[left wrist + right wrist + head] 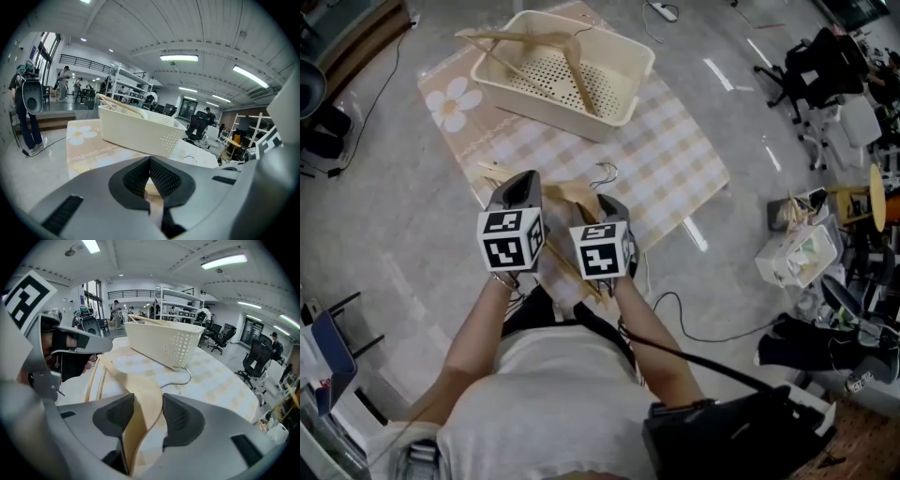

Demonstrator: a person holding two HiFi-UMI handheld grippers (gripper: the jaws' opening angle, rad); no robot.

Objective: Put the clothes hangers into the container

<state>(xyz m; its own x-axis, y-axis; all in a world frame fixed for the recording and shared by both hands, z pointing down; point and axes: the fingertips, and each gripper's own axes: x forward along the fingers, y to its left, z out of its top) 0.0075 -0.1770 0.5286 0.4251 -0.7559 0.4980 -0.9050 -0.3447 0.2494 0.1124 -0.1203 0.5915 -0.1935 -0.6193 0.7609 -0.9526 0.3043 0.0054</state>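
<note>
Grippers: two. The left gripper point(150, 164) has its jaws pressed together at the tips. The right gripper point(146, 401) pinches one wooden hanger point(140, 390), with both pads touching its broad pale body.
Hangers near the grippers: the pinched one, plus thin wooden bars point(91, 380) beside it on the cloth. Two metal hooks point(186, 378) show, so probably two hangers are here.
Container: one cream perforated container point(609, 111), standing on the far part of the cloth, well apart from the grippers.
Hangers in the container: two wooden ones point(579, 75), leaning across it.
Surface: one checked cloth point(675, 159) with a flower print point(455, 101), spread on a grey floor point(394, 216).
Room: a large hall with shelving point(173, 298), office chairs point(806, 70) and ceiling strip lights point(179, 58).
</note>
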